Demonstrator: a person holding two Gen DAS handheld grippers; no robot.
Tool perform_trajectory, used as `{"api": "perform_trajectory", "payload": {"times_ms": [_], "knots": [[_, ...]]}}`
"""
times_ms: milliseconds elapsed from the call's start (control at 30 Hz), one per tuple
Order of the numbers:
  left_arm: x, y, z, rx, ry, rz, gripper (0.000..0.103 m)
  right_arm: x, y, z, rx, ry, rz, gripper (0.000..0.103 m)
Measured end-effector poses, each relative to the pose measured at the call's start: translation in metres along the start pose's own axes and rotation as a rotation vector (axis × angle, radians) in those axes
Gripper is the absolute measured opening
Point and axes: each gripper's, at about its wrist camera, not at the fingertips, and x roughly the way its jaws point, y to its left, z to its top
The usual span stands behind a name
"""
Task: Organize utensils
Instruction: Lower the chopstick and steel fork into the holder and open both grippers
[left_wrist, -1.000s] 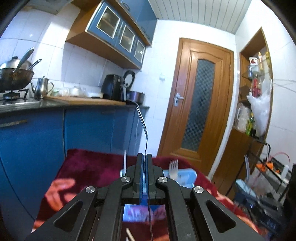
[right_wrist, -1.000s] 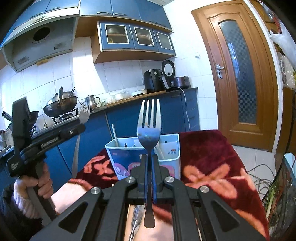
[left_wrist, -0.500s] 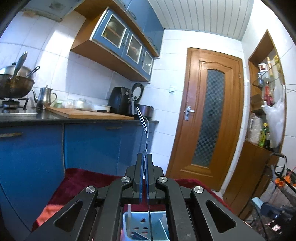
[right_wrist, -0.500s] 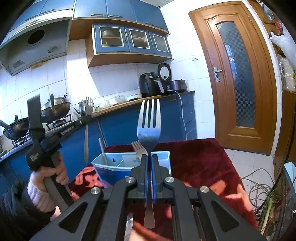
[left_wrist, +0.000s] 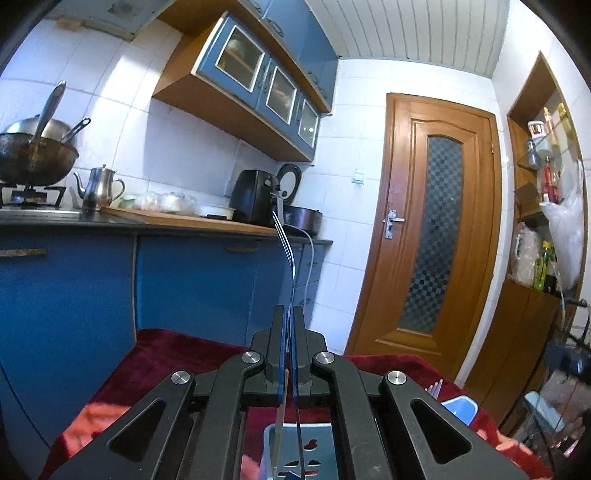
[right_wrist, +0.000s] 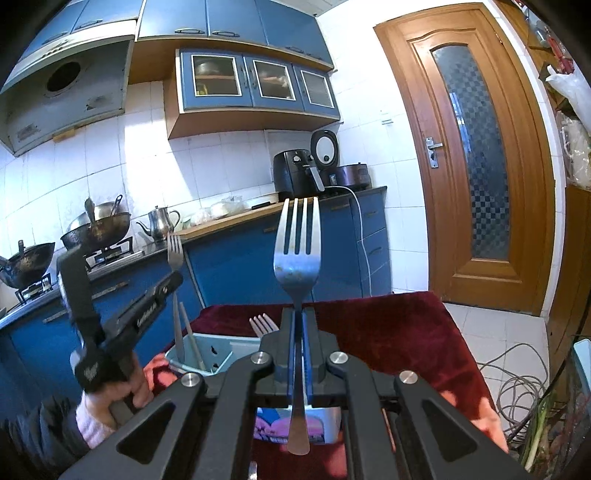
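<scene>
My left gripper (left_wrist: 287, 314) is shut on a metal fork (left_wrist: 284, 236) seen edge-on, tines up. Its handle reaches down into the pale blue utensil holder (left_wrist: 314, 432) beneath, beside a chopstick (left_wrist: 280, 406). In the right wrist view the left gripper (right_wrist: 175, 280) hangs over the holder's (right_wrist: 236, 338) left end, its fork (right_wrist: 174, 251) upright. My right gripper (right_wrist: 298, 314) is shut on a second metal fork (right_wrist: 297, 251), tines up, handle hanging below the jaws, nearer than the holder. A pale fork (right_wrist: 263, 323) and chopsticks (right_wrist: 192, 339) stand in the holder.
The holder sits on a dark red patterned cloth (right_wrist: 388, 332). Blue cabinets (right_wrist: 240, 266) with a counter, woks and a kettle run behind. A wooden door (right_wrist: 476, 166) stands at the right, with cables (right_wrist: 517, 384) on the floor. A person's hand (right_wrist: 110, 398) grips the left tool.
My left gripper has come closer over the holder and sunk, so its fork's handle now dips inside. The right gripper has risen a little with its fork; the holder sits lower in its view.
</scene>
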Motion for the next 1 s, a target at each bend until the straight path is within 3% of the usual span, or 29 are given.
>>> {"api": "perform_trajectory", "payload": {"times_ms": [233,567,933,1000], "knots": [[-0.002,-0.002,-0.009,0.008,-0.003,-0.007,0.002,0.029,0.005,0.013,-0.030,-0.035,-0.036,0.005],[0.000,-0.002,-0.011,0.010,0.018,-0.034,0.002,0.074,0.005,-0.013,-0.038,0.096,-0.045,0.005],[-0.002,-0.003,-0.010,0.014,0.031,-0.022,0.002,0.079,0.008,-0.020,-0.052,0.133,-0.034,0.007],[-0.003,-0.005,-0.009,0.023,0.044,-0.025,0.004,0.079,0.008,-0.021,-0.045,0.142,-0.027,0.015]]}}
